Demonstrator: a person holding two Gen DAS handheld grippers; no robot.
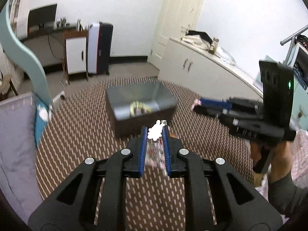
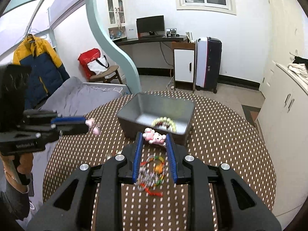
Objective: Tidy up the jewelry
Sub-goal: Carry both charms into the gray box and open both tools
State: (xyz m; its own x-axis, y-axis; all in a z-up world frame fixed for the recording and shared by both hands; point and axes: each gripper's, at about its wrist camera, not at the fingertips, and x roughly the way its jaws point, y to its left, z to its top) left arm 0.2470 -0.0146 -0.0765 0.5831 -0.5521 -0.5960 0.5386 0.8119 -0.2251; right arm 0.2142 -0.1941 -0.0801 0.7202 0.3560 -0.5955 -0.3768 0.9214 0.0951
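Nearest, right gripper [image 2: 154,136]: fingers narrowed on a pink charm [image 2: 155,137], its beaded bracelet [image 2: 152,170] dangling blurred beneath.
Left gripper [image 1: 155,132]: narrowed on a pale charm [image 1: 155,131], a blurred bracelet [image 1: 154,154] hanging between the fingers.
Desk [image 2: 221,144]: round, brown with pale dashes, below both grippers.
Far, grey bin [image 2: 159,104]: on the desk, a yellow-green bead bracelet [image 2: 164,124] inside.

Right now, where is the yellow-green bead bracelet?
The yellow-green bead bracelet lies inside the grey plastic bin on the round patterned table, near the bin's front wall, just beyond the right gripper.
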